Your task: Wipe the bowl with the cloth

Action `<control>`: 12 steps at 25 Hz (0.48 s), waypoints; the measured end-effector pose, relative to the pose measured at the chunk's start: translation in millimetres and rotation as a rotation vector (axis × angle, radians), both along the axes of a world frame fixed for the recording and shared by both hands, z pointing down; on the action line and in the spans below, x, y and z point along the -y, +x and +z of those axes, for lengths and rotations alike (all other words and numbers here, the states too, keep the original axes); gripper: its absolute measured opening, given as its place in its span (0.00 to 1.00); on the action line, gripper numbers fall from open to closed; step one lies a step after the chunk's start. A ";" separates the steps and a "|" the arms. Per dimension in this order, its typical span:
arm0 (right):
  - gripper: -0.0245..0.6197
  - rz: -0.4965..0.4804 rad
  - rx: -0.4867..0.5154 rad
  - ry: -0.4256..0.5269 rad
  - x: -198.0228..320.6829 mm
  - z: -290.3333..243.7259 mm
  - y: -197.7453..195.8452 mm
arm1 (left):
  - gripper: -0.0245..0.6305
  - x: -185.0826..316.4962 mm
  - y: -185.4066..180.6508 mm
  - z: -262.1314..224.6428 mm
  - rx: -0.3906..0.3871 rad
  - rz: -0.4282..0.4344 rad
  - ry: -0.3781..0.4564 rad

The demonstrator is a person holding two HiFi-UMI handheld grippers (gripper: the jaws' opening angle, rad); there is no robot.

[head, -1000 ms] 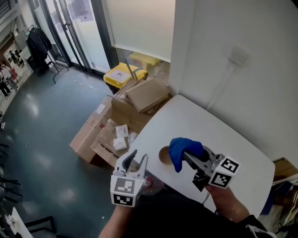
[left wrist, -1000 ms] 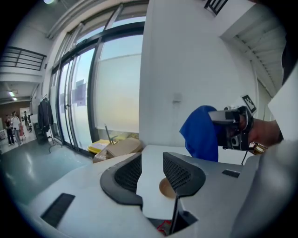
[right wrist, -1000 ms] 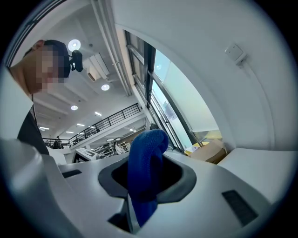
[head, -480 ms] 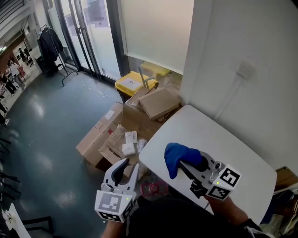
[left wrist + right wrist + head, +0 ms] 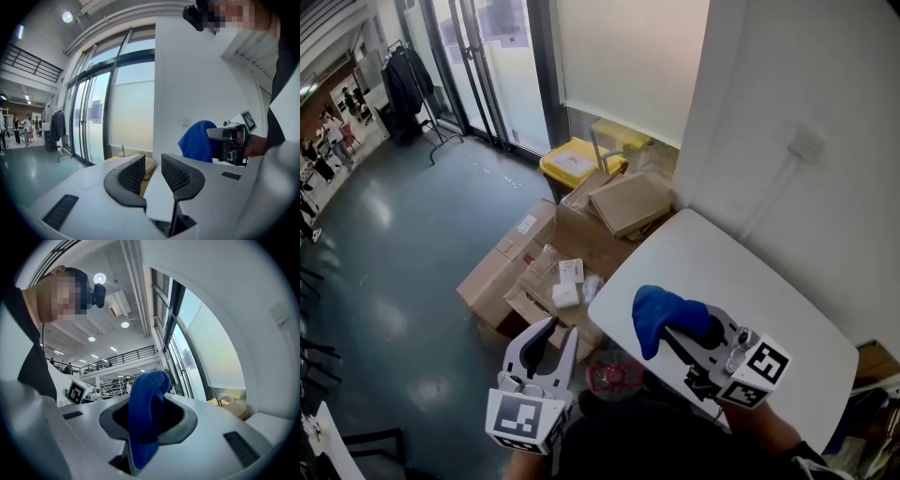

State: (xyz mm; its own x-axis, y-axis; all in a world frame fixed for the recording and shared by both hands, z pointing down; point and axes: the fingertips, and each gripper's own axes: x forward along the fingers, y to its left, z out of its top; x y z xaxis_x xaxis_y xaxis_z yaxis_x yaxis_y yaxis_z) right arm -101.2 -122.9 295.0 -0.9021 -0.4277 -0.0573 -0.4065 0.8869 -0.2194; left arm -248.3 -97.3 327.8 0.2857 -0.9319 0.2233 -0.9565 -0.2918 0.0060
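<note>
My right gripper (image 5: 677,330) is shut on a blue cloth (image 5: 660,313) and holds it above the near left part of the white table (image 5: 741,281). The cloth (image 5: 146,413) bulges up between the right jaws. My left gripper (image 5: 561,328) hangs off the table's near left edge, above the floor. Its jaws (image 5: 152,161) are closing, with a gap between them and nothing in it. In the left gripper view the cloth (image 5: 194,140) and the right gripper (image 5: 221,137) show to the right. No bowl is visible in any view.
Cardboard boxes (image 5: 581,234) and a yellow bin (image 5: 577,161) stand on the floor beyond the table's left edge. A reddish object (image 5: 614,377) lies below the table's near corner. A white wall with a socket (image 5: 807,141) borders the table on the right.
The left gripper has pulled back from the table edge, down and to the left, and its jaws have narrowed. A brown bowl seen beside the cloth a second ago is out of sight.
</note>
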 end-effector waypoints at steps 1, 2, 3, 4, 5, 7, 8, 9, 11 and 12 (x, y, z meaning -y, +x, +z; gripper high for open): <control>0.16 -0.005 0.001 0.005 -1.3 -1.8 -1.9 | 0.21 -0.7 -1.3 -2.6 -0.001 -0.003 0.008; 0.15 -0.010 0.001 0.009 -2.5 -2.9 -3.6 | 0.21 -1.3 -2.6 -4.8 -0.003 -0.008 0.015; 0.15 -0.015 0.000 0.012 -3.3 -3.1 -5.0 | 0.21 -2.2 -3.6 -5.5 -0.004 -0.013 0.016; 0.16 -0.019 0.000 0.012 -3.7 -2.3 -5.8 | 0.21 -3.1 -4.3 -5.1 -0.003 -0.018 0.013; 0.15 -0.022 0.000 0.012 -3.6 -0.9 -6.3 | 0.20 -3.8 -4.4 -4.1 -0.001 -0.020 0.009; 0.16 -0.027 0.001 0.009 -2.6 1.5 -7.1 | 0.20 -3.6 -3.6 -2.9 -0.001 -0.018 0.010; 0.15 -0.029 0.001 0.008 -2.0 2.1 -7.7 | 0.20 -3.1 -3.3 -2.3 -0.005 -0.017 0.015; 0.15 -0.032 0.001 0.009 -1.6 2.0 -8.3 | 0.20 -2.4 -3.3 -1.8 -0.009 -0.018 0.016; 0.15 -0.036 0.000 0.011 -1.4 0.6 -9.1 | 0.20 -1.5 -3.4 -0.5 -0.006 -0.015 0.008; 0.16 -0.036 0.000 0.013 -1.7 -0.4 -9.3 | 0.20 -1.6 -2.4 0.7 -0.001 -0.003 0.010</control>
State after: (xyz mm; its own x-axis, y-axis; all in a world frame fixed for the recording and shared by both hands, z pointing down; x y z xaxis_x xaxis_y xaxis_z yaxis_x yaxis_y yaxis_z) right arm -110.5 -121.2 294.5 -0.9171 -0.3937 -0.0622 -0.3739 0.9039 -0.2078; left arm -250.7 -95.7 328.5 0.2828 -0.9351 0.2137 -0.9575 -0.2885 0.0044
